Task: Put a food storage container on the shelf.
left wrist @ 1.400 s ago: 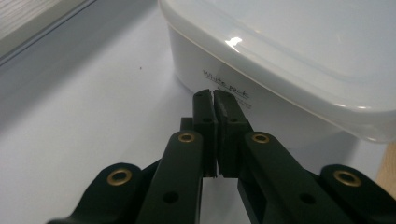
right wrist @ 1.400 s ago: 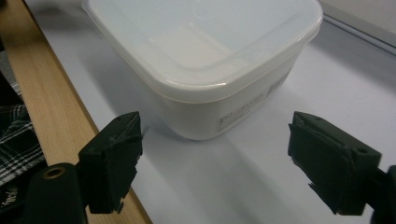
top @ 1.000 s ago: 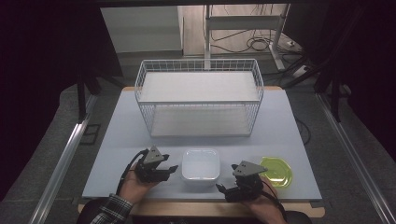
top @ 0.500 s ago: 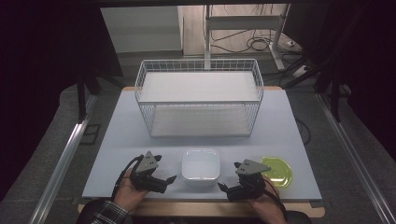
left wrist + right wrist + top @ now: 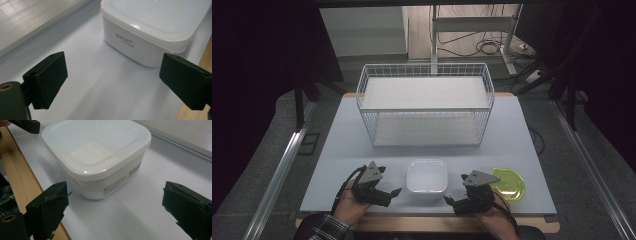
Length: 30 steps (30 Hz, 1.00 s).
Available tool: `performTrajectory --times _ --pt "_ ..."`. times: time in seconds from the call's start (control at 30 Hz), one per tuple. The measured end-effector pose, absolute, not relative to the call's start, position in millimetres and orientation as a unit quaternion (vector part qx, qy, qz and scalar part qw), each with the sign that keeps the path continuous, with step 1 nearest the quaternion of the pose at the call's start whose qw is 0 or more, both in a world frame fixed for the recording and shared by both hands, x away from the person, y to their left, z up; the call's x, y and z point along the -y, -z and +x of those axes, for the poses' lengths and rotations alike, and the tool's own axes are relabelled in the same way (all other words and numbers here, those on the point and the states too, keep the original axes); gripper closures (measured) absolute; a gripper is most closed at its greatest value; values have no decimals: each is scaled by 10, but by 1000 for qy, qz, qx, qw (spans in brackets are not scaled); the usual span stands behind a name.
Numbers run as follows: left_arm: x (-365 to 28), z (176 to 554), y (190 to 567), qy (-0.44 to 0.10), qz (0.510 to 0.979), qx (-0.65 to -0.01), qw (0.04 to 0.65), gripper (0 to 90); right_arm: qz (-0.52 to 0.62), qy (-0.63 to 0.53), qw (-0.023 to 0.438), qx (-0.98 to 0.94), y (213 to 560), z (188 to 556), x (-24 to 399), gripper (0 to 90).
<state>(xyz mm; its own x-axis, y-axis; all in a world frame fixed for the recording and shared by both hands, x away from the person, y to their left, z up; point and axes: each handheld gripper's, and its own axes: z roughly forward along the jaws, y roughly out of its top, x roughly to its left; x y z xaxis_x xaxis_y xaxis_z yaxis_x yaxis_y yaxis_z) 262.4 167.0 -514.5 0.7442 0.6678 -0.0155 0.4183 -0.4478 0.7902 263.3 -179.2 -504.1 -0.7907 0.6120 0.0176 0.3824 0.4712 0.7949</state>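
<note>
A lidded white box sits near the front edge of the pale worktop, about midway across, with the two tongs flanking it. The left tongs lie low just to the box's left, pointing toward it; their jaws have just been opening and now stand wide apart with nothing between them. In the left gripper view the box stands ahead and a little to the right of the gap, untouched by either black jaw, with small print on its near wall. The right tongs sit just to the box's right, also aimed at it, jaws spread and holding nothing. In the right gripper view the box is ahead, nearer the left jaw than the right, its translucent lid pressed on and a label on the wall facing the camera; a jaw of the left tongs shows at the top left corner beyond it. A yellow-green dish lies on the worktop just to the right of the right tongs. Farther back, well apart from the box, stands a white wire basket.
</note>
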Motion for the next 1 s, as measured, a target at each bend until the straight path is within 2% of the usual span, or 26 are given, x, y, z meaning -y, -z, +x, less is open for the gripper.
performTrajectory --times 0.13,0.37,0.6,0.8,1.0 --pt "-1637 2655 5131 -136 834 -334 417 33 289 -422 128 -849 5025 2623 1731 37" --pt "-1500 2711 5065 -118 838 -325 423 28 274 -404 126 -864 4935 2644 1609 31" --pt "-1454 2814 5017 -89 831 -328 440 47 301 -402 120 -856 4838 2761 1519 126" --pt "-1399 2959 5057 -43 828 -338 445 32 336 -403 87 -847 4845 2937 1494 140" --pt "-1361 3021 5079 -11 826 -343 447 82 358 -404 42 -841 4886 3060 1485 151"
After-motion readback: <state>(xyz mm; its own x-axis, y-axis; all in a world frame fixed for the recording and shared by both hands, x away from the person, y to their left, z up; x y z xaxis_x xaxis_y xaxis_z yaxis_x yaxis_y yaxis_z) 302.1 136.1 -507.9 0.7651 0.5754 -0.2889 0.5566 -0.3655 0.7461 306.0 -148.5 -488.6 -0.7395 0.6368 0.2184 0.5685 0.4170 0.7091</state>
